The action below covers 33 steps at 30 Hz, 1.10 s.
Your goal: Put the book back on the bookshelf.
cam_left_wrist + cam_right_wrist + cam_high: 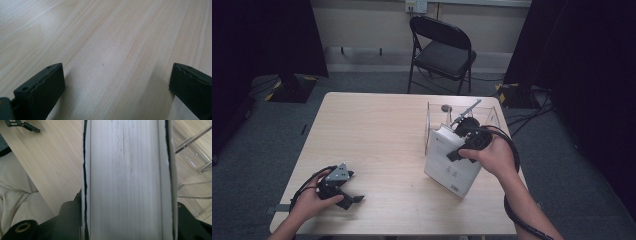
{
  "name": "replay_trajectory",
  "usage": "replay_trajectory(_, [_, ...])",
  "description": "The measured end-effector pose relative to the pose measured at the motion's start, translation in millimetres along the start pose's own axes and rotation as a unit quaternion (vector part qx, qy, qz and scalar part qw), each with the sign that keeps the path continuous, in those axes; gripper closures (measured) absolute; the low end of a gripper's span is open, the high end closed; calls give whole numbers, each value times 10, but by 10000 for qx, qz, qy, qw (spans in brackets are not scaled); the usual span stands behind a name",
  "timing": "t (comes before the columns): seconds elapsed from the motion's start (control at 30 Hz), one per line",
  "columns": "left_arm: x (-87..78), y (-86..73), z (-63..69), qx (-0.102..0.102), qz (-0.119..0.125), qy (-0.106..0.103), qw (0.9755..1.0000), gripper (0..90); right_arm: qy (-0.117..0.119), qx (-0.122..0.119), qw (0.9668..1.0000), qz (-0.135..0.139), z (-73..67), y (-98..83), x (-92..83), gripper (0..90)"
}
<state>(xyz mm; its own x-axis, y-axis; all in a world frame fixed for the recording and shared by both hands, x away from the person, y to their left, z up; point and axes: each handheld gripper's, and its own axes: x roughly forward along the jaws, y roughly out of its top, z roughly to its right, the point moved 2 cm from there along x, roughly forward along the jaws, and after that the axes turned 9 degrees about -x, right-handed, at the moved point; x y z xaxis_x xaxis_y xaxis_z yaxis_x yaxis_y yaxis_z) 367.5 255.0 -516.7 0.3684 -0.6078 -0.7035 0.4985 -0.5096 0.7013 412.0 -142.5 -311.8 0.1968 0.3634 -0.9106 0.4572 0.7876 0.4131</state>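
A thick white book (448, 166) is held tilted above the right side of the wooden table (377, 130), its lower corner near the front edge. My right gripper (464, 142) is shut on the book's upper end. In the right gripper view both black jaws press on the covers, with the page edges (127, 170) running up between them and the gripper (128, 222) at the bottom. My left gripper (351, 199) rests at the front left of the table in a hand. Its jaws stand wide open (117, 82) over bare wood, with nothing between them.
A clear plastic stand (489, 117) sits just behind the book, and its walls (195, 157) show beside the book. A black folding chair (442, 50) stands beyond the table's far edge. Black curtains flank the room. Cables trail from both grippers.
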Motion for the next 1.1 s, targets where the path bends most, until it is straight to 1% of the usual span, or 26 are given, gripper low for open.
replay_trajectory(0.4, [0, 0, 0, 0, 0, 1, 10000, 0, -48, 101, 9999, -99, 49, -139, -110, 523])
replay_trajectory(0.53, [0, 0, 0, 0, 0, 1, 10000, 0, -39, 149, 9999, -58, 65, -180, -140, 523])
replay_trajectory(0.67, [0, 0, 0, -1, 2, 0, 10000, 0, -98, 184, 9998, -66, 90, -222, -164, 523])
replay_trajectory(0.83, [0, 0, 0, -2, 1, 0, 10000, 0, -103, 266, 9996, -83, 120, -290, -196, 523])
replay_trajectory(0.87, [0, 0, 0, 1, -1, 0, 10000, 0, -121, 290, 9995, -101, 122, -303, -203, 523])
replay_trajectory(0.9, [0, 0, 0, -2, 0, 0, 10000, 0, -180, 265, 9994, -97, 128, -316, -208, 523])
replay_trajectory(0.97, [0, 0, 0, 0, 0, 2, 10000, 0, -154, 317, 9993, -105, 139, -346, -225, 523])
replay_trajectory(1.03, [0, 0, 0, 0, 0, 0, 10000, 0, -224, 330, 9991, -111, 140, -365, -237, 523])
replay_trajectory(1.1, [0, 0, 0, 1, 0, 1, 10000, 0, -230, 375, 9990, -113, 156, -394, -251, 523])
